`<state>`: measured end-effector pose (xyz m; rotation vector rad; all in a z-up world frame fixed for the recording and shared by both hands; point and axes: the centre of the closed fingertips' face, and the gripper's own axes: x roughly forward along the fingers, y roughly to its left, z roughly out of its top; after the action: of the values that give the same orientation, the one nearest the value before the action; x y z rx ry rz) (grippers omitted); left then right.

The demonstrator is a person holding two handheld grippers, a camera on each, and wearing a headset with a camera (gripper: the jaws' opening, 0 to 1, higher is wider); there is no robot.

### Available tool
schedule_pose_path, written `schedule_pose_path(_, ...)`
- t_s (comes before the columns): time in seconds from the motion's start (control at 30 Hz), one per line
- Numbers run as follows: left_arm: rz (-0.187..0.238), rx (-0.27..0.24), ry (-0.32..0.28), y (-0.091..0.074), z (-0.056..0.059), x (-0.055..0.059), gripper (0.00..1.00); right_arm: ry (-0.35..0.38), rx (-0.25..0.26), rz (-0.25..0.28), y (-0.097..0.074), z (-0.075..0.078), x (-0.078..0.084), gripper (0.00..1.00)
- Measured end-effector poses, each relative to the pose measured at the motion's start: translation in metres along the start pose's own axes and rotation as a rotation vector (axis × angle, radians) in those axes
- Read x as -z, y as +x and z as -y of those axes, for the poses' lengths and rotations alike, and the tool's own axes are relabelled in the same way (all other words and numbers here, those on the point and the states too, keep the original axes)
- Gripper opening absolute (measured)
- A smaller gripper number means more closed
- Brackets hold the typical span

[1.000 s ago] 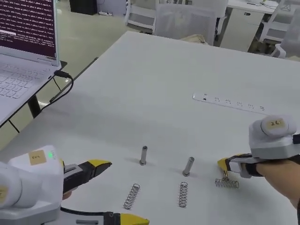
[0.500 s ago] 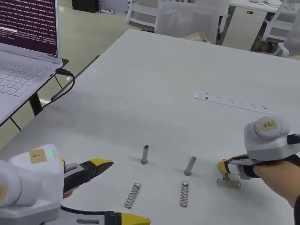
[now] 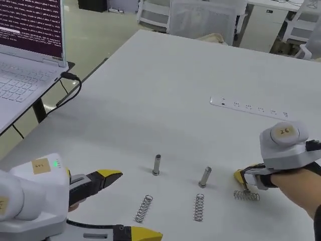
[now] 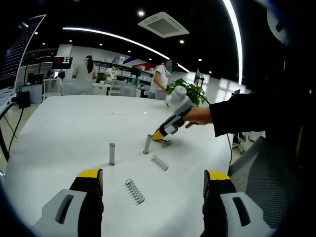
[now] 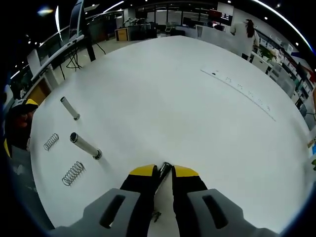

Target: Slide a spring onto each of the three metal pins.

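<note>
Two metal pins stand upright on the white table: one on the left, another to its right. My right gripper is shut on a third pin, tip down at the table, and a spring lies beside it. Two more springs lie in front of the standing pins. My left gripper is open and holds nothing, near the leftmost spring.
A white power strip lies farther back on the table. An open laptop stands to the left on a separate stand, with a black cable hanging at the table's edge. Office chairs stand beyond the far edge.
The head camera has shifted slightly. My right hand has tilted a little more upright over the pin it holds. The left gripper and the loose springs have stayed put.
</note>
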<state>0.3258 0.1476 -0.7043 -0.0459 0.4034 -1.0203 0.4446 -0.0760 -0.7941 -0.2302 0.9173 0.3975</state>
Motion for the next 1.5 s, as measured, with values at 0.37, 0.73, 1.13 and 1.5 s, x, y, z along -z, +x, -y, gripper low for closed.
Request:
schedule_pose_path(0.37, 0.005, -0.005, 0.0, -0.001, -0.001, -0.002, 0.8, -0.061, 0.017, -0.047, 0.0, -0.002, 0.001, 0.06)
schedule_pose_path(0.73, 0.004, -0.006, 0.0, -0.001, 0.0, -0.002, 0.8, -0.041, 0.007, -0.021, -0.003, -0.002, -0.003, 0.06)
schedule_pose_path(1.13, 0.002, -0.002, 0.006, -0.002, 0.002, -0.003, 0.79, -0.013, -0.001, 0.032, -0.018, -0.006, -0.011, 0.05)
schedule_pose_path(1.5, 0.01, -0.002, 0.019, -0.004, 0.004, -0.008, 0.79, 0.009, 0.001, 0.068, -0.032, -0.007, -0.015, 0.05)
